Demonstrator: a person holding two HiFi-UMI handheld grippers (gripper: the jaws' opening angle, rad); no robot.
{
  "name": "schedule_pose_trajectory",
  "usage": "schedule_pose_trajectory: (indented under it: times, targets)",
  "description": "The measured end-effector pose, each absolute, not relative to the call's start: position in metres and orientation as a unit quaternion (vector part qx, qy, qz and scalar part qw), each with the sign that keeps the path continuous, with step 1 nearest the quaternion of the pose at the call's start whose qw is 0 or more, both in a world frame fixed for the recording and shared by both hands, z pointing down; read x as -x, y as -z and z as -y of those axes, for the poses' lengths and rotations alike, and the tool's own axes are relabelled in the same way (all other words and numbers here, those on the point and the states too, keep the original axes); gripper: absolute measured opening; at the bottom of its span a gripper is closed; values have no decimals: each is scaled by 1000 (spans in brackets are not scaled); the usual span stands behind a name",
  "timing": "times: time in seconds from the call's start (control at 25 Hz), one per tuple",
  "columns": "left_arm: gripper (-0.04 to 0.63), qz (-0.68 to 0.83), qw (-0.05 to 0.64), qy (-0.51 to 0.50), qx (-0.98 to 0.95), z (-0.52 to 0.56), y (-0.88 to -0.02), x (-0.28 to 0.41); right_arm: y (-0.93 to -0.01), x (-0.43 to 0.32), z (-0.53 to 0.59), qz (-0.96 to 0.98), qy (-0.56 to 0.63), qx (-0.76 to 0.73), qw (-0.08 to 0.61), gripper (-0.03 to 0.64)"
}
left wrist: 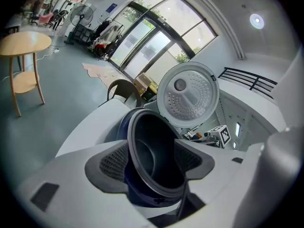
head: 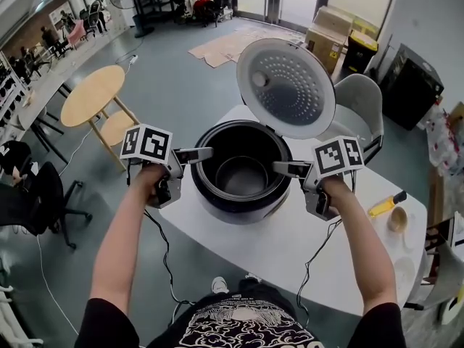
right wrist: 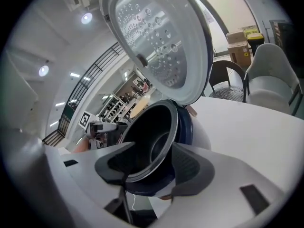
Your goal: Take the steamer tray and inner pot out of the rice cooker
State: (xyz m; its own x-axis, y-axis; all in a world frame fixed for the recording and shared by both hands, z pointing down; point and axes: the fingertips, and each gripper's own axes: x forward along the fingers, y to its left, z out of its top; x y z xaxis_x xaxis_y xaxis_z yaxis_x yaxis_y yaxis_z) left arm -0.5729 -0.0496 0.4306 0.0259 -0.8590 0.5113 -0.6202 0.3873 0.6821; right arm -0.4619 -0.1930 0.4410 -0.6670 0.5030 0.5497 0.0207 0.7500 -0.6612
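Person's black printed shirt [head: 243, 325] at the bottom edge, both forearms reaching up-frame over the white table [head: 290, 245]; left gripper [head: 209, 153] at the left side of the rice cooker [head: 239, 207], right gripper [head: 277, 167] at its right side, all at frame centre. Each claw is released: jaws apart, straddling the dark rim of the inner pot [head: 243, 174], rim between the pads, no firm pinch to be seen; pot seated inside the cooker; lid [head: 286, 87] swung open, standing behind it, upper centre.
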Motion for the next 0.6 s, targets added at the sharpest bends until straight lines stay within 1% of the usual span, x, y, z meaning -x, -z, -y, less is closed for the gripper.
schedule_pose_trajectory:
  times: [0.12,0.32,0.4,0.48,0.6]
  targets:
    - [285,681,486,132,-533,48,-434,572,-444,461,194,849,-330,149,385,214]
    - [199,673,501,157,-520,45,-442,572,-450,460,203,847,-367,122,366,146]
    - [161,671,504,167,-517,43,-446,572,-453,459,207,846,-376,116,360,137]
    - [144,676,504,167,-511,41,-447,574,-455,459,211,849,-373,104,360,98]
    - [86,687,504,157,-500,39,-450,579,-455,460,215,851,-373,98,357,84]
